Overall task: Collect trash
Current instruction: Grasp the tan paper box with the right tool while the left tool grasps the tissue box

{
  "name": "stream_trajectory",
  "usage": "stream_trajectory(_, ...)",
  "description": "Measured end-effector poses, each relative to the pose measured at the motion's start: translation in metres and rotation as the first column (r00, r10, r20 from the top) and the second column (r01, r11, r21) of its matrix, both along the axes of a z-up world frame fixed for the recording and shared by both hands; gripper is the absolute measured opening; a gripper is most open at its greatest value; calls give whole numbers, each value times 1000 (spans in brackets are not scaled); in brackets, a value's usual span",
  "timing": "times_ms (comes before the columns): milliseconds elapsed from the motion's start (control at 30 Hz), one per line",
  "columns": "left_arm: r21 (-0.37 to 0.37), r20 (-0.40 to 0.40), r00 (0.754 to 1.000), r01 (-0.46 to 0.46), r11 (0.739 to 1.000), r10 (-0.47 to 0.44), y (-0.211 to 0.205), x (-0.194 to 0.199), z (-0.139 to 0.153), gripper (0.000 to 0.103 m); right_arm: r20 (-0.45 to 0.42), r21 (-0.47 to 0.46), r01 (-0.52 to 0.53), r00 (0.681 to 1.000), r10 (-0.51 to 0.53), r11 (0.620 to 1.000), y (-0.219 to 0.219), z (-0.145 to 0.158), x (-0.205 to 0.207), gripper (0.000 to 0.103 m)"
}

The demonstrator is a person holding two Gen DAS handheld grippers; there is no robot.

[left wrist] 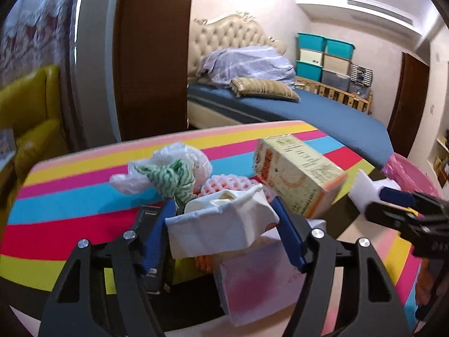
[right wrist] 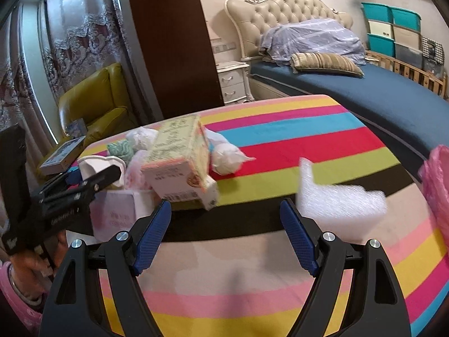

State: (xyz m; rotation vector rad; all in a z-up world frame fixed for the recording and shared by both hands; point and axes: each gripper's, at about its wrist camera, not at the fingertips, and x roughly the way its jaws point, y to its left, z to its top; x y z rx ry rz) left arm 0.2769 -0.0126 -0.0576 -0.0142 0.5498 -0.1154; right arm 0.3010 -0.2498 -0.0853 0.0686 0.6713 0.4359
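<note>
Even indoor light, strong fisheye bending at edges, motion blur on white foam piece (right wrist: 336, 196).

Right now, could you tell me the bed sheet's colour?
The bed sheet is dark blue, clearest from the right wrist.

white foam sheet (right wrist: 336, 196): motion-blurred, edges unclear
pink plastic bag (right wrist: 437, 185): cut off by right edge
crumpled white paper carton (left wrist: 221, 219): lower part hidden behind blue gripper pads
yellow printed cardboard box (left wrist: 297, 174): text too blurred to read
person's pink sleeve (right wrist: 16, 297): cropped at left edge
</note>
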Motion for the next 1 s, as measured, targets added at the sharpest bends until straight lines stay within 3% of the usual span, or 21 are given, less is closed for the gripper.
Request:
stream_trajectory(233,17,88,995,-58,998,56,12,-35,14,68,43,10,-66,997,66,998,33,12,14,76)
stream_trajectory(500,7,104,989,-111,994,109,35,-52,23,68,38,-45,-89,995,90,995,62,8,40,76)
stream_trajectory(567,5,108,988,-115,993,114,37,-55,24,68,22,-65,-92,995,93,994,66,2,44,73)
stream_trajectory(600,1,108,988,-114,994,113,37,-56,25,68,14,-74,-93,995,94,993,67,0,44,65)
stream_trajectory(633,-5,108,988,-111,994,110,37,-57,25,68,8,-87,-94,995,95,992,67,-1,43,52)
stream_trajectory(1000,-7,123,992,-25,1000,25,7,-60,27,68,137,-85,-57,988,68,995,28,25,-11,51)
